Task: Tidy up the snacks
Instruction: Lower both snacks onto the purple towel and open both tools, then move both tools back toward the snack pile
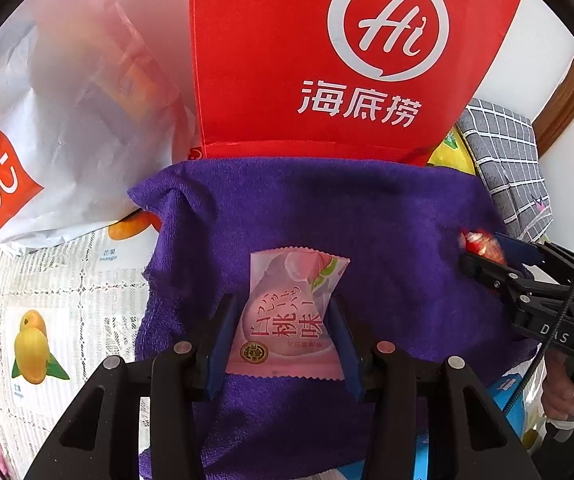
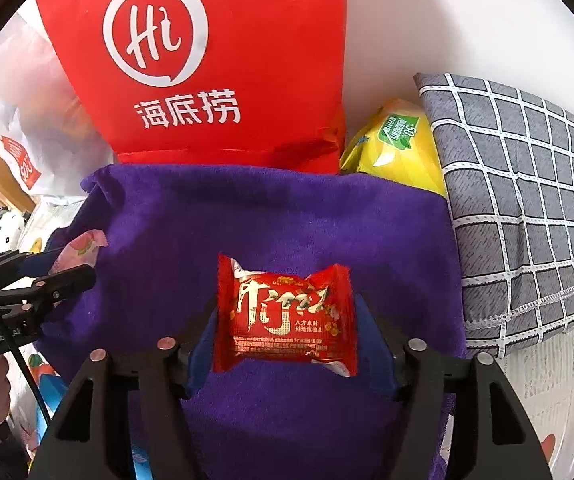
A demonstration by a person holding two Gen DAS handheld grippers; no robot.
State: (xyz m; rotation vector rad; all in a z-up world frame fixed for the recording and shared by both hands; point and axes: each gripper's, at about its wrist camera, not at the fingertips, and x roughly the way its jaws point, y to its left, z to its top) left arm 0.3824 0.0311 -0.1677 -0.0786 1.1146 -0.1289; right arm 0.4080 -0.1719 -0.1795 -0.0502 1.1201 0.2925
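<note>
Two snack packets are in play here, both over a purple towel [image 1: 327, 208] that covers most of the tabletop in front of the grippers. Biggest thing behind it is a red bag [image 1: 327, 60] standing upright at the towel's far edge, white round logo and white characters on the front; can't see inside it from either view. Left of it sits a white plastic bag [image 1: 67, 120] with a red-orange printed patch, something boxy showing faintly through the plastic, but I can't make out what. On the right there's a grey checked fabric bundle [image 2: 527, 200] touching the towel's right edge, and a yellow packet [image 2: 399, 152] with a green label wedged between that bundle and the red bag. Under everything is a tablecloth [image 1: 67, 300] printed with mangoes and text.

Now the small stuff. The left gripper [image 1: 283, 332] has the pink peach snack packet [image 1: 291, 312] between its blue pads [image 1: 219, 340], and both pads look pressed against the packet's sides, so it's clamped on it. The right gripper [image 2: 287, 332] has the red snack packet [image 2: 287, 316] sitting between its fingers, lying on the towel, but there's a visible gap on the right side, so the jaws stand apart and aren't squeezing it.
</note>
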